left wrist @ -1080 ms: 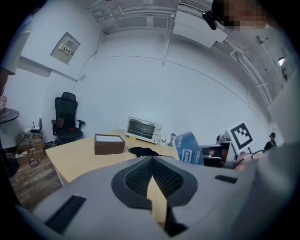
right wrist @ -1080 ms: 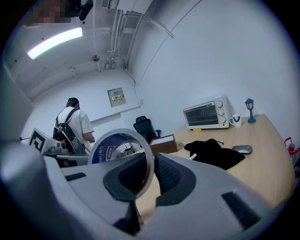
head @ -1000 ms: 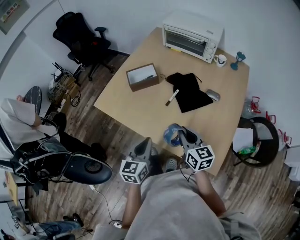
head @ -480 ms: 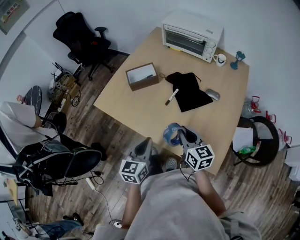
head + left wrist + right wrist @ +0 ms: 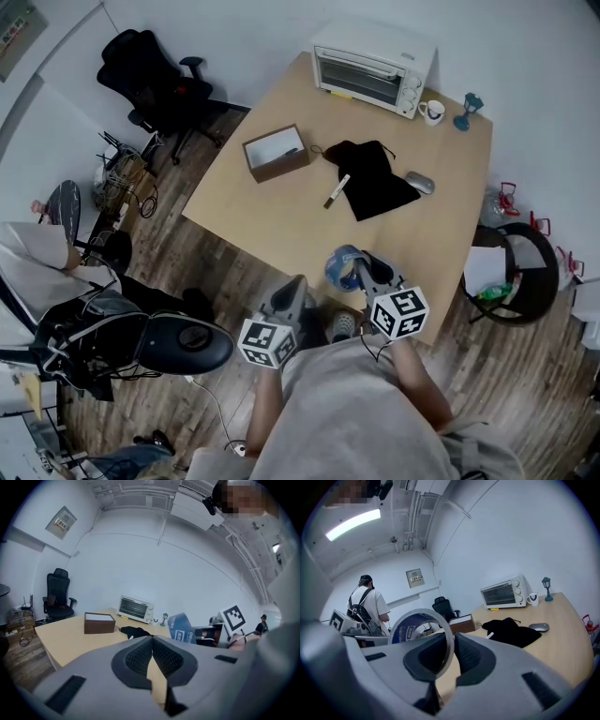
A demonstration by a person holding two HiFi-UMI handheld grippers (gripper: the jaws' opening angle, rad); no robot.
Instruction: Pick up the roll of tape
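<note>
The roll of tape (image 5: 342,269), a ring with a blue printed core, stands on edge in my right gripper (image 5: 361,274) just above the near edge of the wooden table (image 5: 272,225). In the right gripper view the jaws are shut on the ring's wall of the tape (image 5: 412,627), one pad inside the ring and one outside. My left gripper (image 5: 289,292) hangs to the left of it, off the table's near edge and over the floor. Its jaws are shut with nothing between them (image 5: 152,656). The left gripper view shows the tape (image 5: 180,628) to its right.
On the table lie a brown open box (image 5: 275,153), a black pouch (image 5: 370,178), a marker (image 5: 336,191), a mouse (image 5: 419,184), a toaster oven (image 5: 373,66) and a mug (image 5: 431,111). Black office chairs (image 5: 150,84) and a person (image 5: 28,272) are at the left, a round stool (image 5: 511,272) at the right.
Both grippers stay in place, the right one holding the tape throughout. The head view has shifted a little. The dark chair at lower left has moved.
</note>
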